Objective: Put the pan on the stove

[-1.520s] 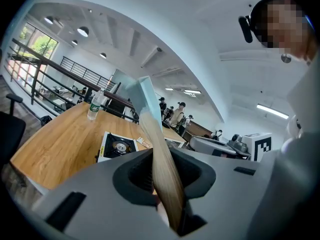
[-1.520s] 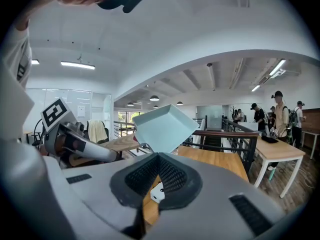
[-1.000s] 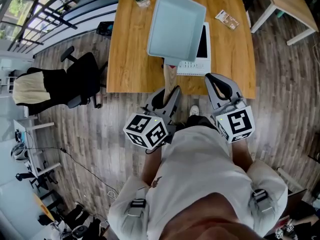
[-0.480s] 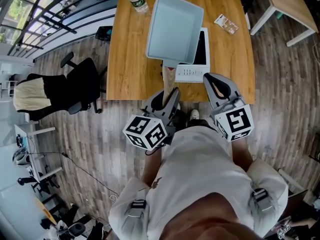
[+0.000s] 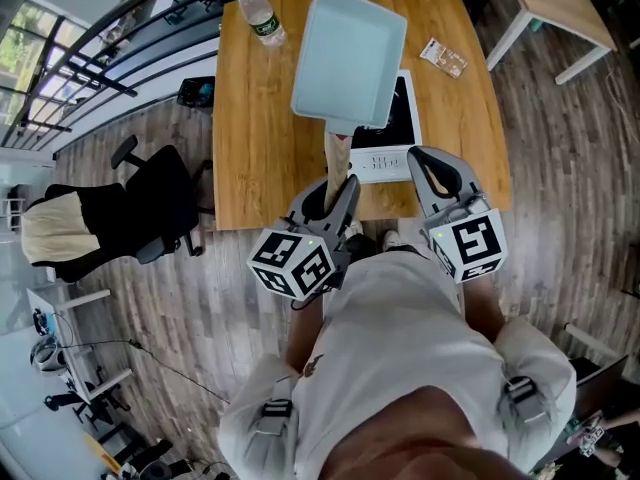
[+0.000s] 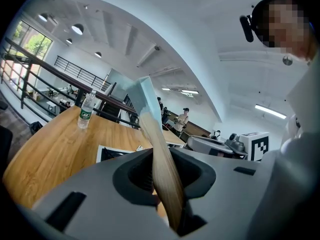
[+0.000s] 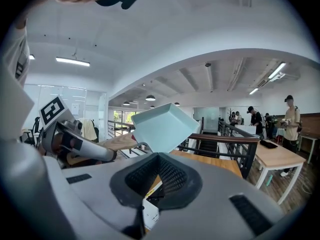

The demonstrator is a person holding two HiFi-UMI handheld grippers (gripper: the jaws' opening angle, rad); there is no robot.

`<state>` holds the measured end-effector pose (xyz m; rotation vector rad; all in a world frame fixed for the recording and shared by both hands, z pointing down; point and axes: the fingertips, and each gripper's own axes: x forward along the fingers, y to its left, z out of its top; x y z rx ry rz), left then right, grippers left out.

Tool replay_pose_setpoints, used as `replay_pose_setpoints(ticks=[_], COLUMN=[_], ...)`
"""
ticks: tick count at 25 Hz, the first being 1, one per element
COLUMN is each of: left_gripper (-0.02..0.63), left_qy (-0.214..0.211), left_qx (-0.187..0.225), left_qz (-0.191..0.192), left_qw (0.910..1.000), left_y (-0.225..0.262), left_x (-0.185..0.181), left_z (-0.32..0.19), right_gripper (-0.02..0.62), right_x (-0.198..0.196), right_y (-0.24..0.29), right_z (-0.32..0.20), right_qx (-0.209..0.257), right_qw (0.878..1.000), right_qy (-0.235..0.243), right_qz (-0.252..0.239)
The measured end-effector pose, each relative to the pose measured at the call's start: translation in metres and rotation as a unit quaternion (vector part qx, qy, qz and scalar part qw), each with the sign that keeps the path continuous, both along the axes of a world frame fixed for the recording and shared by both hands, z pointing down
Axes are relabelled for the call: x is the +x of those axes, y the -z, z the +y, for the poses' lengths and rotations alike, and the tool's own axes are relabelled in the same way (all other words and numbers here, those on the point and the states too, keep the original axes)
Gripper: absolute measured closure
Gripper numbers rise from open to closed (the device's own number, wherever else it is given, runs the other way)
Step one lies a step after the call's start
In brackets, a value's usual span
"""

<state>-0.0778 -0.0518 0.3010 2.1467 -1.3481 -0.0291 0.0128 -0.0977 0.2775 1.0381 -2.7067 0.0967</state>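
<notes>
Left gripper [image 5: 335, 186] is clamped on the wooden handle [image 5: 337, 156] of the pale blue square pan [image 5: 350, 43]; the pan hangs in the air above the wooden table [image 5: 250, 118], over the white stove [image 5: 385, 158] and partly covering it; right gripper [image 5: 433, 171] rides alongside, jaws a little apart, nothing between them; a water bottle [image 5: 258, 16] stands near the table's far corner.

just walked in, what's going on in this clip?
A person holds a pale blue square pan by its wooden handle, clamped in the left gripper. The pan is in the air over the wooden table, not yet set on the stove below it. The right gripper is alongside, open and empty. A water bottle stands on the table.
</notes>
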Motion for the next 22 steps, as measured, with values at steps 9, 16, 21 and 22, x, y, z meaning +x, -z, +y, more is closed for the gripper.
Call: replay_pose_setpoints(ticks=[9,16,21,22], left_gripper=[0.515,0.515,0.515,0.515], left_qy=[-0.040,-0.060,-0.064,-0.063], left_qx=[0.001,-0.008,-0.019,-0.020], left_qz=[0.009,0.019,0.018,0.017], left_qw=[0.9992,0.9980,0.9976,0.9976], left_y=[-0.003,-0.012,-0.020,-0.021], left_x=[-0.027,-0.034,-0.032,-0.032], left_z=[-0.019,-0.026,-0.032,-0.034], right_gripper=[0.575,0.575,0.575,0.575], right_x=[-0.024,-0.033,-0.030,-0.030], right_y=[0.000,-0.009,-0.017,-0.018], right_z=[-0.007,-0.007,-0.015,-0.017], right_qx=[-0.001,-0.013,-0.023,-0.022], right_qw=[0.999,0.998,0.997,0.997], right_qy=[-0.040,-0.058,-0.062,-0.061], right_qz=[0.017,0.030,0.032,0.032])
